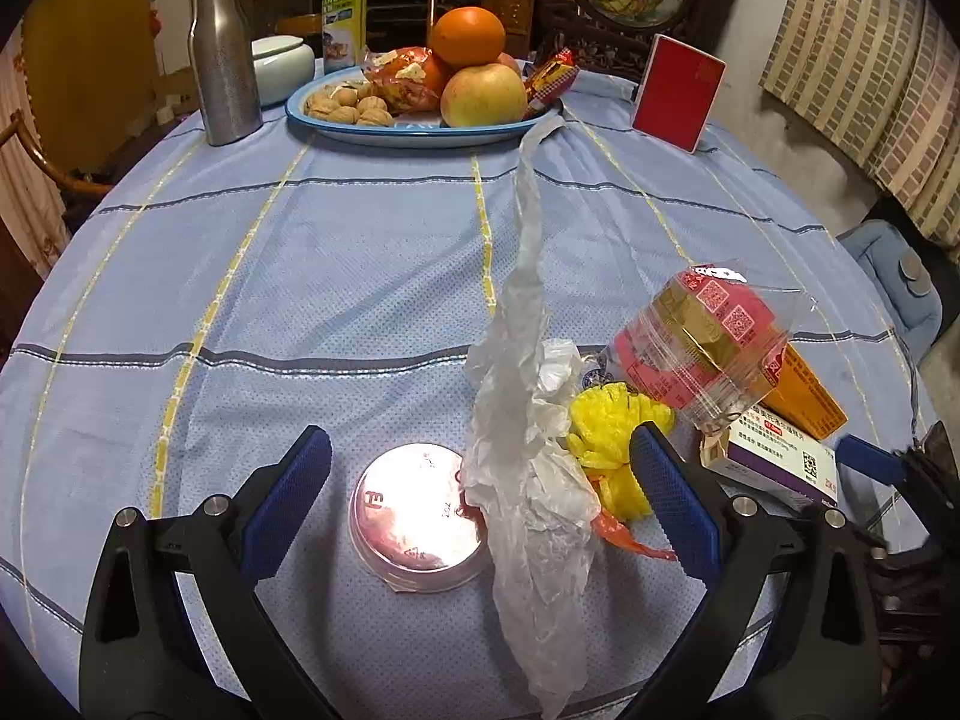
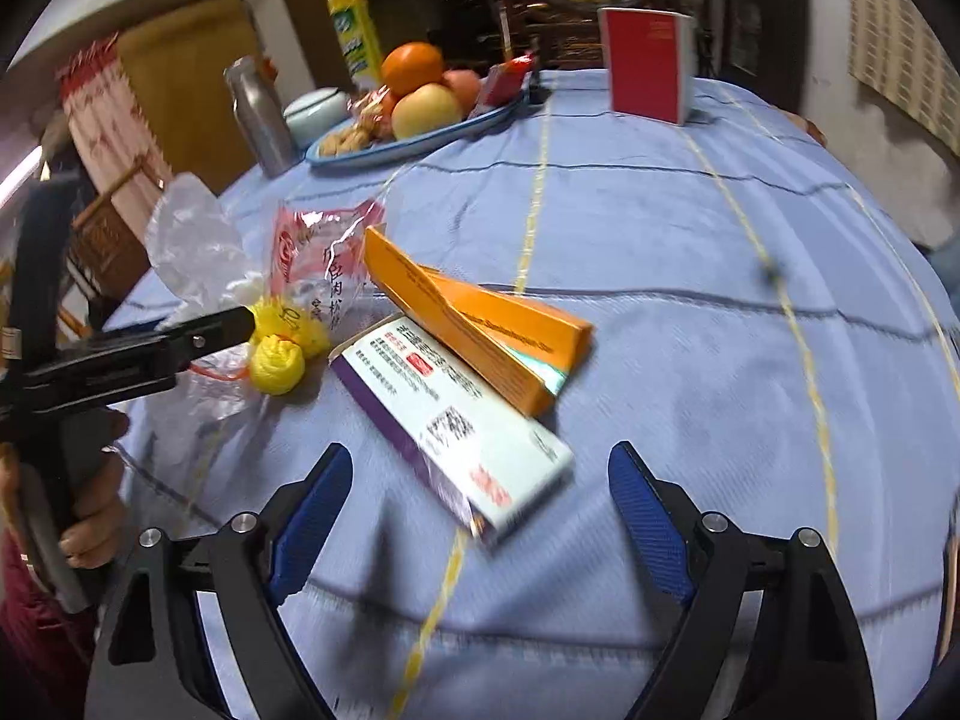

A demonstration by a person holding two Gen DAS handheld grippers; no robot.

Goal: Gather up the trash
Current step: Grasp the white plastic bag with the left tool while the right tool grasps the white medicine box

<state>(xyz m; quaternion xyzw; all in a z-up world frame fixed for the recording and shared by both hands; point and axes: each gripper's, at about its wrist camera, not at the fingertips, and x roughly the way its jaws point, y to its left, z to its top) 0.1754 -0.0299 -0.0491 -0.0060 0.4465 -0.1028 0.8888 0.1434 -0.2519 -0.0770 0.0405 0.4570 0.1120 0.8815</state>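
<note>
Trash sits bunched near the table's front edge: a crumpled white bag [image 1: 528,468] standing up in a long twist, a shiny round lid [image 1: 417,519] touching its left side, and a yellow wad [image 1: 606,438] at its right. Just right of these lie a clear pink wrapper [image 1: 702,342], an orange box [image 2: 480,324] and a white box [image 2: 456,420], the orange one overlapping the white. The left gripper [image 1: 480,501] stands released, jaws wide around lid and bag. The right gripper [image 2: 480,516] is released too, hovering at the white box's near end. A fruit plate [image 1: 420,132], flask [image 1: 222,60] and red box [image 1: 678,90] stand far back on the blue cloth [image 1: 300,276].
</note>
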